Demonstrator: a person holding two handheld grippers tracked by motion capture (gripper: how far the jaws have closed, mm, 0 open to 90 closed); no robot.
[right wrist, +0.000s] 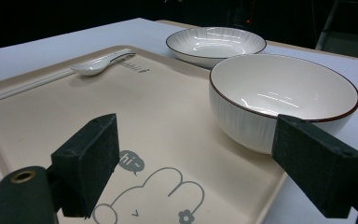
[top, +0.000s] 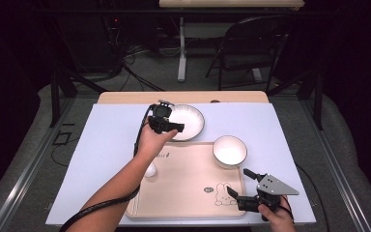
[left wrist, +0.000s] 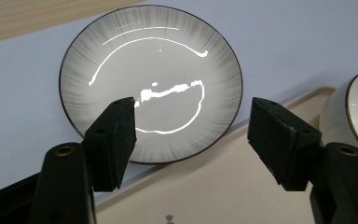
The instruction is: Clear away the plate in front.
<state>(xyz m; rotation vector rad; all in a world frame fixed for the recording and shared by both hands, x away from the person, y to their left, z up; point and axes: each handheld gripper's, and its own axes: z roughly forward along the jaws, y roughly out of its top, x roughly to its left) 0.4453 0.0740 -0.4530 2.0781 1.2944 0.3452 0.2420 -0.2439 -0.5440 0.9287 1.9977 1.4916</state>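
Note:
A white ribbed plate point(top: 186, 122) point(left wrist: 151, 79) point(right wrist: 216, 43) with a dark rim lies on the pale sheet just behind the beige tray point(top: 188, 193) point(left wrist: 223, 186) point(right wrist: 37, 112). My left gripper point(top: 166, 124) point(left wrist: 192, 112) hovers over the plate's near-left rim, open, with nothing between its jaws. A white bowl point(top: 230, 150) point(left wrist: 356, 112) point(right wrist: 284, 93) stands on the tray's far right corner. A white spoon point(top: 150, 169) point(right wrist: 98, 65) rests at the tray's left side. My right gripper point(top: 237, 181) point(right wrist: 196, 126) is open and empty over the tray's front right, facing the bowl.
A pale lavender sheet point(top: 106, 150) covers the table, and a strip of wood point(top: 125, 97) shows at its far edge. The tray carries a rabbit drawing point(top: 224, 195) point(right wrist: 154, 196) near its front. Beyond the table stand a folding chair point(top: 251, 43) and a desk leg point(top: 181, 48).

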